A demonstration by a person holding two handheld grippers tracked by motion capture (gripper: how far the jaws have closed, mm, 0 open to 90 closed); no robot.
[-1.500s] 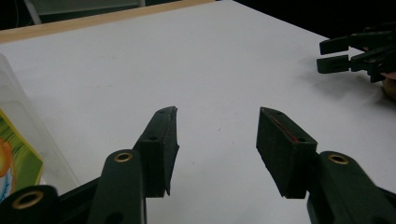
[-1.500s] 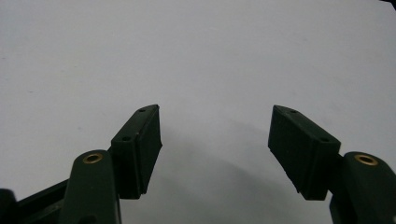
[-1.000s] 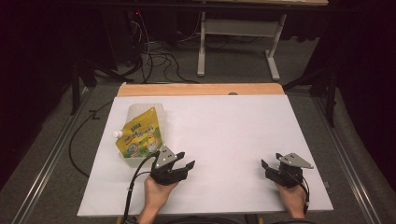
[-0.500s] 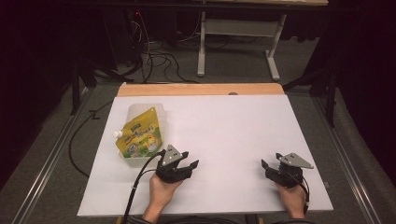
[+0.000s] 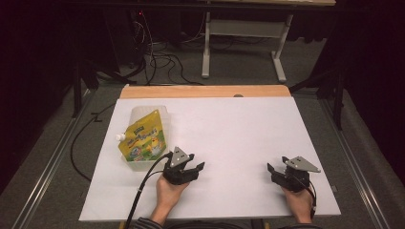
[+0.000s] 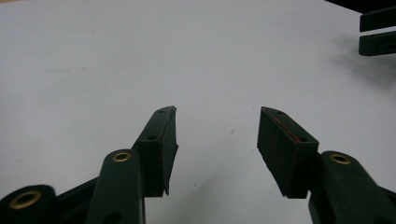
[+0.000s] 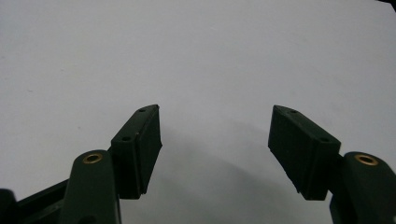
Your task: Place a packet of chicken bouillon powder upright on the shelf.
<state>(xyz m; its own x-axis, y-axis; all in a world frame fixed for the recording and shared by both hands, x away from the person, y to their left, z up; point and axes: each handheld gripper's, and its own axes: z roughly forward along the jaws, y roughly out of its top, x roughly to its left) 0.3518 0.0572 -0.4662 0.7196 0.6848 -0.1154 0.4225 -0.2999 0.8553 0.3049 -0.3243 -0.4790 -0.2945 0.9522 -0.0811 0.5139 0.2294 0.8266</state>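
Shifted rightward, left gripper [image 5: 198,167] spreads empty fingers beside glossy yellow pouch [image 5: 143,139]; right gripper [image 5: 273,171] likewise.

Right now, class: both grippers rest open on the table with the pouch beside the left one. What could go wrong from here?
1. The yellow pouch lies loosely in a clear tub, its white spout over the rim; a grab may drag or tip both.
2. The left gripper has a cable running beside the tub, which might snag it.
3. The right gripper sits far away, so support would come late.
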